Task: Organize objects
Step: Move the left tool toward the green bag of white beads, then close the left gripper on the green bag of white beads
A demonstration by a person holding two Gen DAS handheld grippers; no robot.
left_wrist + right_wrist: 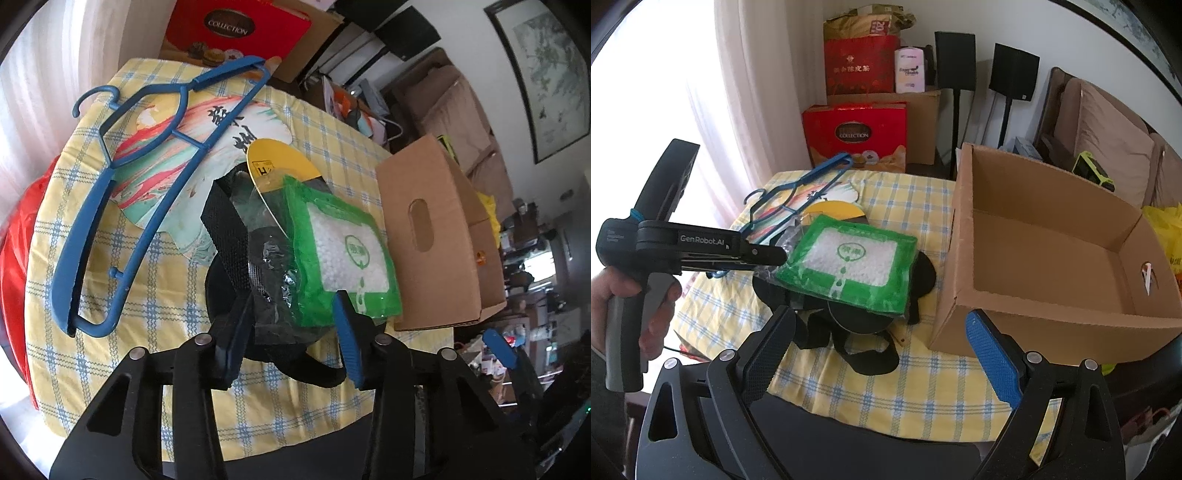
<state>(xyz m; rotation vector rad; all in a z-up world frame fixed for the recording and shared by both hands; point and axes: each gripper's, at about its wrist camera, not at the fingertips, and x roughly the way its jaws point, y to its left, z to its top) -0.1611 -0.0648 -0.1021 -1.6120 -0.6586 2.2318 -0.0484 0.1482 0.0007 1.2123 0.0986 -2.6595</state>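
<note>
Your left gripper pointed steeply down, jaws partly closed. Your right gripper angled downward, jaws wide apart and empty. Your left hand clasped its handle.

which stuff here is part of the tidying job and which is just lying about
Job: green packet, blue hanger, yellow disc, black strapped item, cardboard box, left gripper.
Lying about: red gift boxes, speakers, sofa cushions.
</note>
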